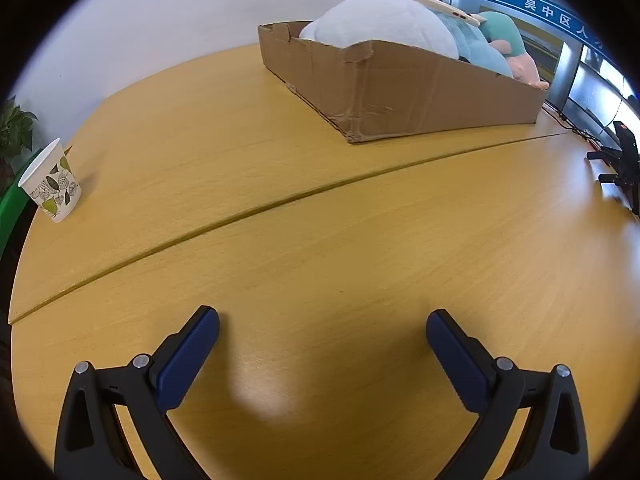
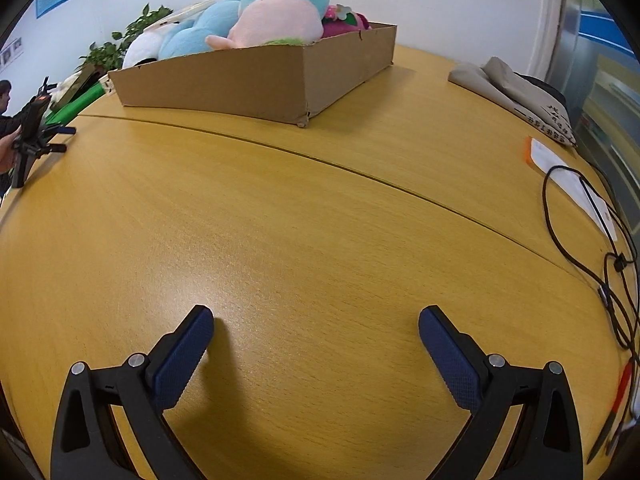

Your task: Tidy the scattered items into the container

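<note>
On the far left edge of the wooden table (image 1: 320, 208), a paper cup (image 1: 50, 182) printed with leaves, upright, well apart from everything else. Beyond it, past the table edge, a green plant (image 1: 14, 128). On the right side, seen from the right wrist camera: a folded grey cloth bag (image 2: 516, 92) near the far edge, a white paper with an orange border (image 2: 560, 172) beside it, a black cable (image 2: 592, 240) looping over that paper and down the right rim. Running across the table, a dark seam between two tabletop halves.

Nothing lying between either gripper and the cardboard box (image 1: 400, 92); bare wood only.

Box low and wide, corners creased and torn, standing on the far half of the table just beyond the seam. Heaped above its rim with soft toys (image 2: 276, 12): white, pale blue, teal and pink plush, plus something magenta at the far end. Across the top of the pile, a flat cream-coloured object (image 1: 420, 0), tilted.

Left gripper (image 1: 322, 326) low over the near tabletop, jaws spread wide, holding nothing. Right gripper (image 2: 316, 322) likewise low, jaws spread wide, nothing between the blue pads (image 2: 182, 360).
</note>
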Available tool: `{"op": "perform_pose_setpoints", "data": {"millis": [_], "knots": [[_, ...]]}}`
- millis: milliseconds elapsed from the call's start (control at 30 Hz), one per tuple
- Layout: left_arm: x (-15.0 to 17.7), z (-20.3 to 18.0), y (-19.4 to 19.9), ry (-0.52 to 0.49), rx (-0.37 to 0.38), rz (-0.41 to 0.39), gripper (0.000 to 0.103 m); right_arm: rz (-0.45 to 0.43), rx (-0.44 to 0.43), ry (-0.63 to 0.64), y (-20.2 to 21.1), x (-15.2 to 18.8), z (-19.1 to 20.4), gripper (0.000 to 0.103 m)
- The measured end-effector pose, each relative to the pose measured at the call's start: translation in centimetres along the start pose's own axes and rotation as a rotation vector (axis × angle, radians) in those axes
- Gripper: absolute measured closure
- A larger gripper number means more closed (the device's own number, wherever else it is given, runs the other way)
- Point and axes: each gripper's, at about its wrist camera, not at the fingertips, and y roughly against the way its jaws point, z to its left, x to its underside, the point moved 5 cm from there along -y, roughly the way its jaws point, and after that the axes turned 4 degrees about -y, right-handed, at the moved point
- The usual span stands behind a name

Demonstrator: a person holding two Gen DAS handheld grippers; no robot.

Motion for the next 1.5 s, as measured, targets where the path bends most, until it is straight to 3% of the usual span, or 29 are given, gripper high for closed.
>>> {"op": "perform_pose_setpoints", "data": {"millis": [1500], "knots": [[-1.0, 0.4, -0.3, -0.033, 0.014, 0.000, 0.000, 0.002, -0.006, 0.016, -0.1, -0.2, -0.4, 0.000]]}}
